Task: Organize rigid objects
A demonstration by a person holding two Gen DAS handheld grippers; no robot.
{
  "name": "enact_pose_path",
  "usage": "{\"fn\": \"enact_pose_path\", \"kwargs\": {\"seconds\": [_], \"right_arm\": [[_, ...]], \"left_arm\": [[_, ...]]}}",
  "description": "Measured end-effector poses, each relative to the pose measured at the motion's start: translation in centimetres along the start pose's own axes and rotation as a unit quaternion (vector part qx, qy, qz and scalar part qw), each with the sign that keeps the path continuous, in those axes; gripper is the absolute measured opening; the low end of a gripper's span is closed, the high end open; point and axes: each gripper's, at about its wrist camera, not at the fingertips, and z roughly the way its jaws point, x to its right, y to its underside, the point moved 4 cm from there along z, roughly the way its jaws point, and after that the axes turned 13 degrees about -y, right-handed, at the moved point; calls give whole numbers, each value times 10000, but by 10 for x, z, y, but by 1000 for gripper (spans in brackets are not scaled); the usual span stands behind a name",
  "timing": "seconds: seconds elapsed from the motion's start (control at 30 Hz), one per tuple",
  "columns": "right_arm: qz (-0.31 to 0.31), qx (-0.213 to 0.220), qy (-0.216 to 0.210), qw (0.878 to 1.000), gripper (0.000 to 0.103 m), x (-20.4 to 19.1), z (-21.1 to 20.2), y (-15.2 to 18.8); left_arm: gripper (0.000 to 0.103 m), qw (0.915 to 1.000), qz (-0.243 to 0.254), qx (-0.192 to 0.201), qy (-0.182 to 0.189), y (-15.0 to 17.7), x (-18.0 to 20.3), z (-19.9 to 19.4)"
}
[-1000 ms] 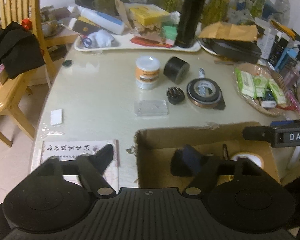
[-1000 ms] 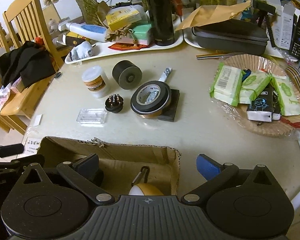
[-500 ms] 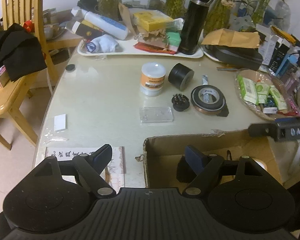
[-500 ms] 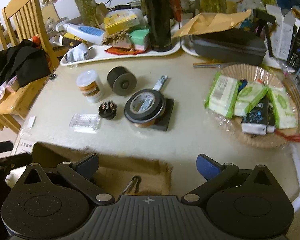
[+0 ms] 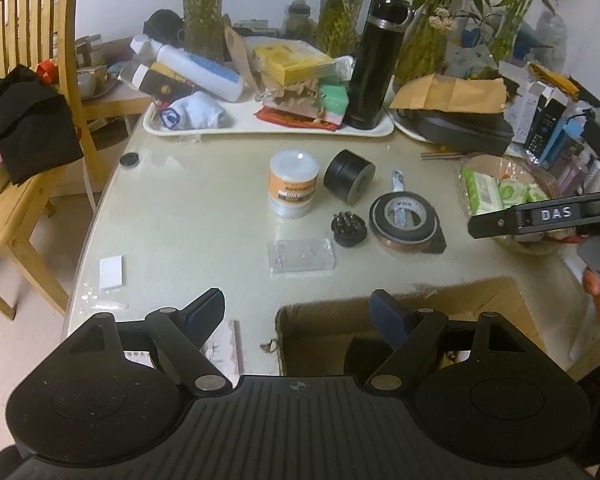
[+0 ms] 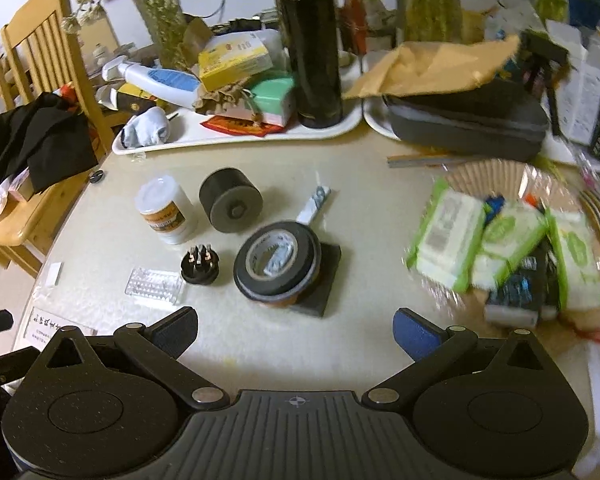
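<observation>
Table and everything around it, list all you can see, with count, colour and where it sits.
Tape roll: one, black, table middle, on a dark pad.
Cylinder: one, black, on its side, behind the tape.
Jar: one, white with orange label, left of the cylinder.
Round plug: one, black, before the jar.
Clear case: one, transparent, left of the plug.
Cardboard box: one, brown, near edge.
Flask: one, black, on the white tray.
Basket: one, holding green wipe packs, right.
Left gripper: open.
Right gripper: open.
</observation>
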Motion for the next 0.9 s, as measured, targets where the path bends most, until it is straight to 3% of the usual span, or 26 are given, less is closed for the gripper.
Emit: {"fn": "enact_pose_path", "kwargs": {"seconds": [0.4, 0.6, 0.9], "right_arm": [[-1088, -280, -184, 9935, 103, -14, 25, -17], [-1393, -613, -112, 9883, 103, -18, 49, -13], [-1690, -783, -158, 9824, 103, -20, 77, -19]], "left_arm": [[80, 9999, 18, 121, 48, -9, -1, -5], [80, 9999, -2, 117, 34, -10, -4, -6], [80, 10000, -19, 19, 62, -7, -5, 0]]}}
